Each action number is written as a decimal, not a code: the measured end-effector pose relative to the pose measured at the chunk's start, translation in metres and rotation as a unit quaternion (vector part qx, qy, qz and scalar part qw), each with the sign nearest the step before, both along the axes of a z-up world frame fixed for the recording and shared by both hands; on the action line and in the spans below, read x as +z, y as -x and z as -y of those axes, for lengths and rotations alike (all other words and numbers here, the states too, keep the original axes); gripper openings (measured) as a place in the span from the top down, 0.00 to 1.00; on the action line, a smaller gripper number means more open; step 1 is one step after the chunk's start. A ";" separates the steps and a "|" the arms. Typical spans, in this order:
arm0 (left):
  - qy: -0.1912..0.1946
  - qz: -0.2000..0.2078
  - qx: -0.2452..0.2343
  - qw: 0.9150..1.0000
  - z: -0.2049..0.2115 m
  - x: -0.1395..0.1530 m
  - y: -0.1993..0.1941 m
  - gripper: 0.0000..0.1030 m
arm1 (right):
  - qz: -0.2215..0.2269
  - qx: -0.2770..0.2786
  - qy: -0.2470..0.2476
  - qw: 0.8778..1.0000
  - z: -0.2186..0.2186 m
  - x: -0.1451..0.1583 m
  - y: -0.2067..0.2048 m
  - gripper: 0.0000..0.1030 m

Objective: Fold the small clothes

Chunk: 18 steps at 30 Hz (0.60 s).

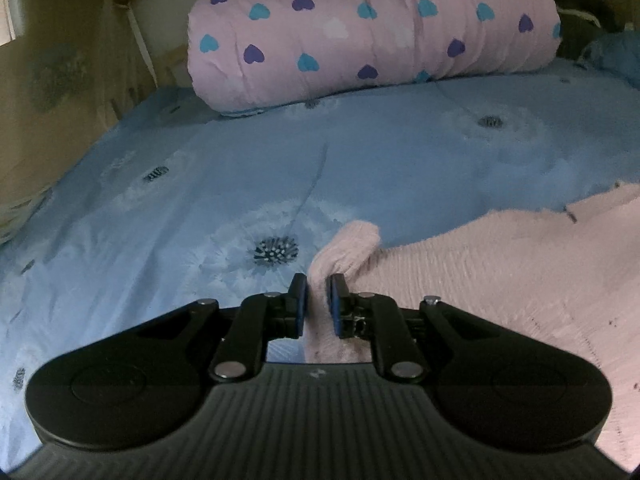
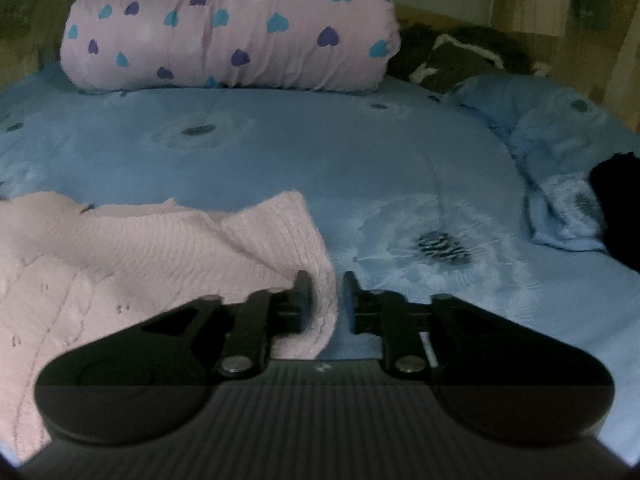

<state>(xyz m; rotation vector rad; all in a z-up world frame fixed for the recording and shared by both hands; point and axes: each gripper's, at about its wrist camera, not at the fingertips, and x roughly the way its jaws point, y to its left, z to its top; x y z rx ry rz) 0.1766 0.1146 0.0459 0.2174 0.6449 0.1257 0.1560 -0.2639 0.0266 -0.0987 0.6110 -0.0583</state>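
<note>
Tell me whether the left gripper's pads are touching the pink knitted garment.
Touching. The left wrist view shows a fold of the pink knitted garment pinched between the left gripper pads, with both blue pads pressed against the knit and no gap.

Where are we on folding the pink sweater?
Early. Done: pink sweater lies spread on the blue bedsheet. In hand: left gripper pinches one edge; right gripper is open with another edge loose between its jaws. Left: no finished fold visible.
</note>
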 end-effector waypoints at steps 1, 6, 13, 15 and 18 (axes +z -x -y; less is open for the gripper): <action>0.002 0.002 0.001 1.000 -0.001 0.004 0.002 0.85 | 0.000 -0.001 0.004 1.000 0.001 0.002 0.001 0.73; -0.003 0.015 0.003 1.000 -0.006 0.023 0.009 0.83 | 0.002 0.006 0.008 1.000 0.004 0.009 0.010 0.73; 0.041 -0.007 -0.034 0.999 0.001 0.034 0.016 0.64 | 0.006 0.064 0.017 0.998 -0.016 0.018 0.017 0.73; 0.055 -0.022 -0.049 0.997 0.010 0.031 0.015 0.47 | 0.000 0.087 0.023 0.996 -0.027 0.019 0.014 0.72; 0.053 -0.033 -0.073 0.995 0.032 0.021 0.011 0.40 | -0.010 0.114 0.022 0.993 -0.047 0.018 0.006 0.57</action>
